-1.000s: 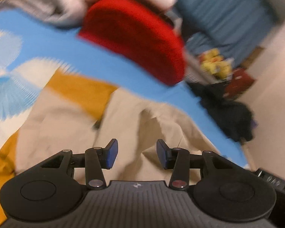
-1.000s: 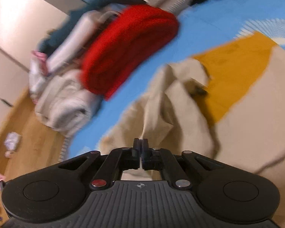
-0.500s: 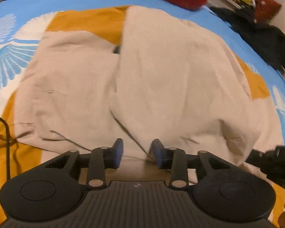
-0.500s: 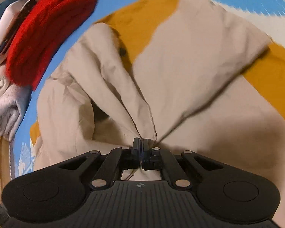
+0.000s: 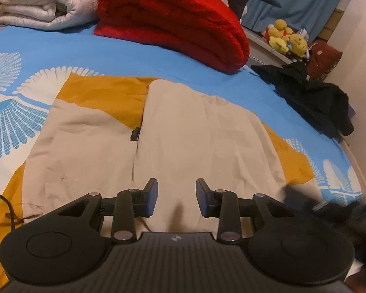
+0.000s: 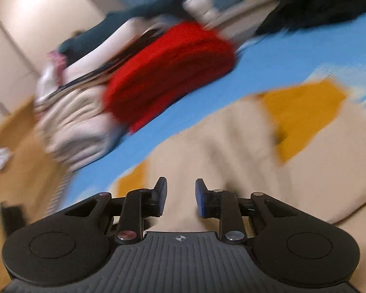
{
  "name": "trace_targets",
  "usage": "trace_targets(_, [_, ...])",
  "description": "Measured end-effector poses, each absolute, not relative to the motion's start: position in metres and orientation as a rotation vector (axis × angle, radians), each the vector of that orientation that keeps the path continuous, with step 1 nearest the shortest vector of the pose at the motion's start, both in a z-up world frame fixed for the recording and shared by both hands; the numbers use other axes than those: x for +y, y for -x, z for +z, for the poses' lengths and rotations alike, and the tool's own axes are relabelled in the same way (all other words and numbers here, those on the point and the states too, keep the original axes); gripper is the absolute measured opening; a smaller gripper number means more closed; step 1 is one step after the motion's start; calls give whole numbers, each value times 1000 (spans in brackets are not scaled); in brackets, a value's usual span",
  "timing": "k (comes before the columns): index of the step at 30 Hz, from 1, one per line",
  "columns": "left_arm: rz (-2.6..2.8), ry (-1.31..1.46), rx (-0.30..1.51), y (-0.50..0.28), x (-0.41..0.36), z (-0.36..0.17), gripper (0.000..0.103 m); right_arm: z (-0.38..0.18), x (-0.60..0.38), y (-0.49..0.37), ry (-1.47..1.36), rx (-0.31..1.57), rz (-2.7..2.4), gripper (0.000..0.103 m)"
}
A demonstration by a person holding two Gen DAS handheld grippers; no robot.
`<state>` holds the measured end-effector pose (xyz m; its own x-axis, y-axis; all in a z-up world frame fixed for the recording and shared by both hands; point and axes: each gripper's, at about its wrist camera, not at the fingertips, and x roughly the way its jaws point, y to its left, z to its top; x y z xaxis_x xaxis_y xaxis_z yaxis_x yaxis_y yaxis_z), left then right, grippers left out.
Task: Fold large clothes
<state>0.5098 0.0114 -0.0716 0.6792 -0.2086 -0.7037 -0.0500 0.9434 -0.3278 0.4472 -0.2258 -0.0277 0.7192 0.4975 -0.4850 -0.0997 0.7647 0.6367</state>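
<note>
Beige garment (image 5: 202, 131) lies flat on the blue bedspread (image 5: 134, 56), light, soft, limp; I'd pinch a hem corner. My left gripper (image 5: 176, 196) gapes empty above it; my right gripper (image 6: 180, 196) has just been opening, holding nothing.

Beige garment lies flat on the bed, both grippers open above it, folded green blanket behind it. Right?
Wrong on colour only: the folded blanket behind the beige garment is red, as the left wrist view shows. The rest holds: left gripper is open over the cloth, and the right gripper, whose jaws have just been opening, grips nothing.
</note>
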Motion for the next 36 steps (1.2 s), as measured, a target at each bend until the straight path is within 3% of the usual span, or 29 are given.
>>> trace_targets(5, [-136,315,854,-519,12,-81,38,-71,-226,-462,-623,914,207,26])
trace_targets(7, [-150,315,909,-525,13,-94,38,-88,-239,-461,-646,973,101,22])
trace_targets(9, [-138,283,975,-531,12,-110,38,-98,-247,-461,-680,1009,63,11])
trace_targets(14, [-37,167,1021,-534,9,-119,33,-102,-248,-459,-686,1027,37,4])
trace_targets(16, [-14,92,948,-530,2,-105,34,-105,-249,-461,-690,1037,34,4])
trace_targets(19, [-115,71,849,-524,-9,-89,34,-88,-246,-466,-670,1006,44,12])
trace_targets(21, [-183,109,870,-524,-11,-93,35,-73,-237,-467,-629,930,83,27])
trace_targets(23, [-180,71,992,-528,-15,-114,39,-68,-234,-467,-594,893,111,35])
trace_targets(25, [-202,-32,1049,-526,-19,-127,40,-85,-241,-470,-641,990,63,32])
trace_targets(26, [-202,-62,1048,-526,-21,-123,41,-95,-246,-470,-674,1041,35,16])
trace_targets(27, [-181,-70,1049,-526,-19,-115,41,-101,-253,-469,-713,1076,8,6])
trace_targets(29, [-168,-23,987,-521,-9,-92,41,-93,-261,-468,-730,1081,-19,8])
trace_targets(32, [-140,55,880,-510,9,-57,41,-55,-265,-461,-621,980,-49,23])
trace_targets(36, [-125,92,715,-490,17,-5,41,-3,-280,-437,-543,762,-25,24])
